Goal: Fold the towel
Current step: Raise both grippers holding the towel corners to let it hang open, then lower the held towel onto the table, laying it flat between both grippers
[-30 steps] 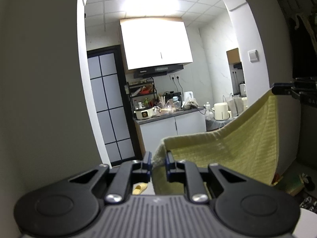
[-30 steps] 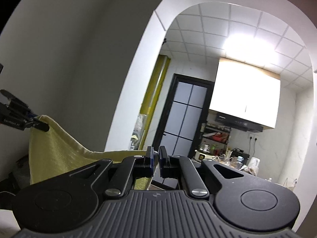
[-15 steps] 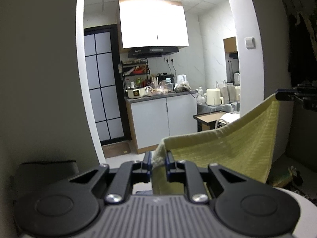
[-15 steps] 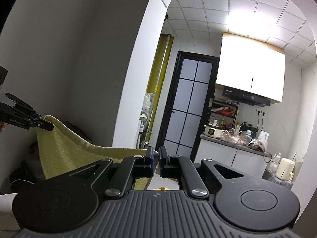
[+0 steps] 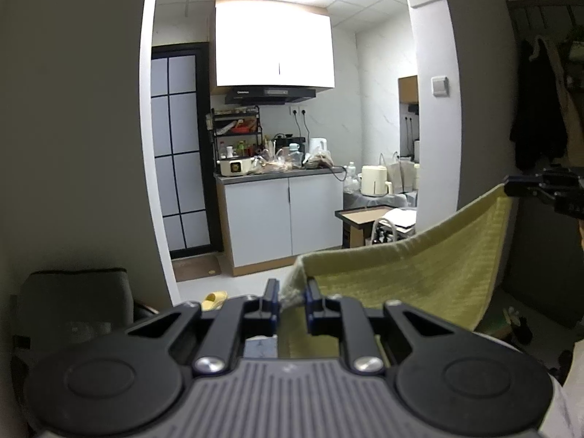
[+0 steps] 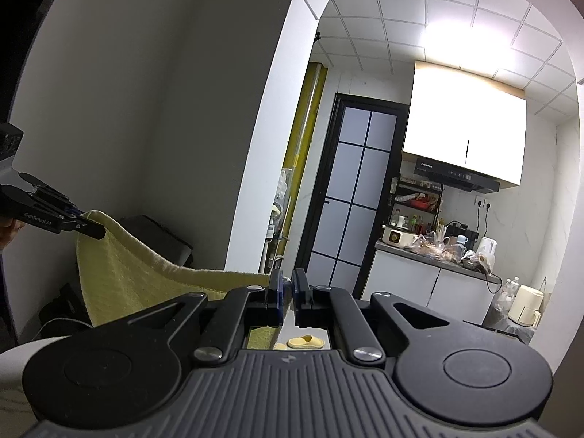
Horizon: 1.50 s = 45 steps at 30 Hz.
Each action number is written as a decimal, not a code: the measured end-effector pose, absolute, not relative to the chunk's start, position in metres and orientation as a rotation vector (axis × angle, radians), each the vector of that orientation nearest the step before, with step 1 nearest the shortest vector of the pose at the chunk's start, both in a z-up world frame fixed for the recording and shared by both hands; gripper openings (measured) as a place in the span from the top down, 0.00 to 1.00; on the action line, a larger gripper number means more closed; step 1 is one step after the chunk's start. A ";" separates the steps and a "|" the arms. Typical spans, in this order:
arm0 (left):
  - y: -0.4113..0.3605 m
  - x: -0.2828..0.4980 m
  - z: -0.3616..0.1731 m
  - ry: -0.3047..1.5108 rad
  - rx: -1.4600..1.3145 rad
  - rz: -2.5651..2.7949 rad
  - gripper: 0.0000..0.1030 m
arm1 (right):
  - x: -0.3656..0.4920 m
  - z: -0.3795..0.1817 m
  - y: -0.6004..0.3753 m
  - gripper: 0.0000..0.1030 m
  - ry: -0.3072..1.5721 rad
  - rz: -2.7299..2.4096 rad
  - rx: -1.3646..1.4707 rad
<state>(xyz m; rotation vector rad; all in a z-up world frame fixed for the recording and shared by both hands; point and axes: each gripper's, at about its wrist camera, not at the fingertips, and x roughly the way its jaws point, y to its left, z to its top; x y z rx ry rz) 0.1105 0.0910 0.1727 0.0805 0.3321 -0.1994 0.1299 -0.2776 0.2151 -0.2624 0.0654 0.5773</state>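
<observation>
Both our hands have come lower since the earlier frames: in the left wrist view the ceiling light has slid to the top edge and a dark chair (image 5: 76, 299) now shows at lower left, and in the right wrist view the kitchen counter (image 6: 434, 259) has risen into the right half.

We hold the yellow towel (image 5: 408, 273) in the air, stretched between our two grippers. At lower centre of the left wrist view, our left gripper (image 5: 290, 299) is clenched on one top corner, a pale wad of cloth pinched between its pads. From there the towel's upper edge runs rightward and upward to the far right edge, where our right gripper (image 5: 511, 187) is clamped on the other corner. That edge is the long axis; the sheet hangs below it, sagging in the middle.

Neither hand is nearer; each has its corner. We judge the coming fold turns on bringing these corners together.

We see no container for the towel.
</observation>
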 end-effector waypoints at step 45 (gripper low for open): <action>0.097 0.020 0.027 0.647 -0.010 -0.322 0.85 | 0.036 0.069 -0.301 0.94 0.407 0.727 -0.212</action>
